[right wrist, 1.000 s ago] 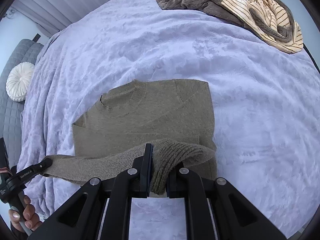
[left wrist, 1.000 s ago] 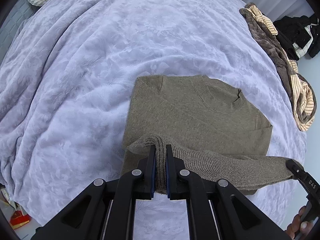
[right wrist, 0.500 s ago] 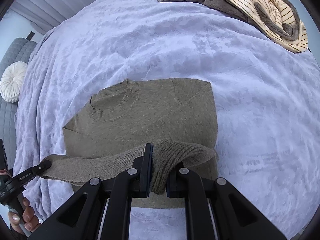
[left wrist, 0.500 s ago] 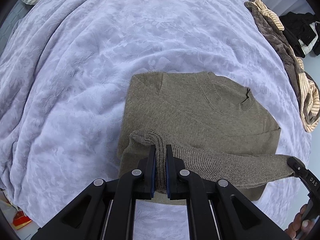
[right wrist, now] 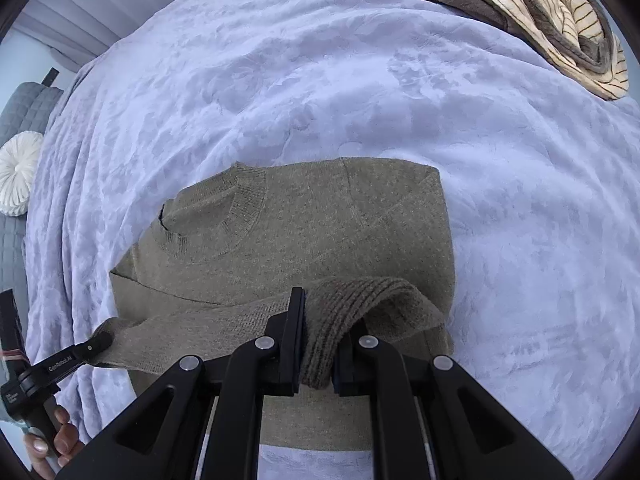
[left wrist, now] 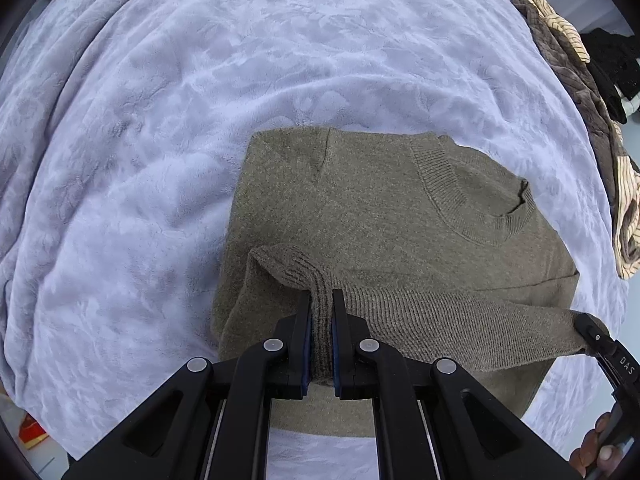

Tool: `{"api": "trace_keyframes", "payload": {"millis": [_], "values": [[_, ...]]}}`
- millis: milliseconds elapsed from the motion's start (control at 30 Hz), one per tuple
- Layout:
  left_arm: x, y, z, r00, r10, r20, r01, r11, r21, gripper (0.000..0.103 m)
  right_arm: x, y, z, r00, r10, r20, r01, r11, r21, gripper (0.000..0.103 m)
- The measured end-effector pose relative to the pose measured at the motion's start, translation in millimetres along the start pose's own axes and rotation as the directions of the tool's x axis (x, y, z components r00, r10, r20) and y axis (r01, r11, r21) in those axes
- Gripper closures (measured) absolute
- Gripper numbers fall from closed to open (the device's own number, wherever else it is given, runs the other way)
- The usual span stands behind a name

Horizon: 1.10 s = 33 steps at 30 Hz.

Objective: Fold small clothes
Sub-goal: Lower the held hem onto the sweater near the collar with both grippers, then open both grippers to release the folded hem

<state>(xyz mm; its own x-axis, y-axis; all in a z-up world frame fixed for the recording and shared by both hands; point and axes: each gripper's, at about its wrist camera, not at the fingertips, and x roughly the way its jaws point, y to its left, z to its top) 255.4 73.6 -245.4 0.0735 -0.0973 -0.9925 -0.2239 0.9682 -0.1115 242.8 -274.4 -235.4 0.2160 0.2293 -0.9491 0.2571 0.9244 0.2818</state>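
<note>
While the sweater (left wrist: 384, 216) lies flat on the bed (left wrist: 160, 120), its ribbed hem (left wrist: 420, 304) is lifted clear of the body and stretched between the two tools. The left tool (left wrist: 321, 312) is closed tight on the hem at one end, knit bunched between its pads. The right tool (right wrist: 318, 320) pinches the hem at the other end, and a loop of ribbing droops beside its outer finger. In the left view the right tool shows at the lower right, its tip on the hem's far end; in the right view the left tool shows at the lower left, doing the same. The sweater's collar (right wrist: 224, 216) faces away from both tools, and its sleeves are folded in so the sides run straight. It sits near the bed's near edge, about midway across. A heap of clothes (right wrist: 520, 12), brown and striped, lies at the far right corner, well apart. A round white cushion (right wrist: 18, 178) rests past the bed's left edge.
</note>
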Motion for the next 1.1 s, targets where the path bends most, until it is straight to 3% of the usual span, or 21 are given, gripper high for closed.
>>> {"api": "trace_keyframes", "payload": {"millis": [500, 767, 833, 900, 967, 1000, 1067, 1100], "values": [[26.9, -11.2, 16.0, 0.999, 0.031, -0.013, -0.03, 0.999, 0.034, 0.094, 37.8, -8.4, 18.4, 0.999, -0.02, -0.026, 0.02, 1.0, 0.008, 0.091], [38.4, -7.1, 24.0, 0.999, -0.006, -0.037, 0.007, 1.0, 0.013, 0.094, 51.1, -17.2, 24.1, 0.999, 0.03, -0.035, -0.028, 0.999, 0.039, 0.086], [42.2, -4.2, 25.4, 0.998, -0.025, -0.054, 0.025, 1.0, -0.004, 0.093, 52.3, -18.2, 25.5, 0.999, 0.04, -0.034, -0.038, 0.998, 0.043, 0.075], [45.5, -2.1, 26.3, 0.997, -0.038, -0.067, 0.037, 0.999, -0.022, 0.093, 51.9, -18.0, 27.0, 0.999, 0.048, -0.023, -0.047, 0.998, 0.045, 0.043], [47.2, -1.6, 27.2, 0.997, -0.039, -0.073, 0.037, 0.999, -0.027, 0.092, 49.8, -17.2, 28.9, 0.999, 0.042, -0.001, -0.042, 0.998, 0.045, 0.035], [48.0, -1.8, 28.0, 0.997, -0.032, -0.076, 0.03, 0.999, -0.025, 0.084, 50.1, -17.0, 29.8, 0.999, 0.044, -0.002, -0.044, 0.998, 0.046, 0.035], [47.2, -0.9, 29.0, 0.997, -0.031, -0.07, 0.03, 0.999, -0.028, 0.032, 49.8, -16.9, 31.0, 0.999, 0.033, 0.004, -0.033, 0.998, 0.044, 0.035], [45.3, -2.5, 31.1, 0.999, -0.02, -0.048, 0.018, 0.999, -0.033, 0.019, 48.6, -17.2, 31.3, 0.999, 0.03, 0.013, -0.03, 0.999, 0.042, 0.035]]}}
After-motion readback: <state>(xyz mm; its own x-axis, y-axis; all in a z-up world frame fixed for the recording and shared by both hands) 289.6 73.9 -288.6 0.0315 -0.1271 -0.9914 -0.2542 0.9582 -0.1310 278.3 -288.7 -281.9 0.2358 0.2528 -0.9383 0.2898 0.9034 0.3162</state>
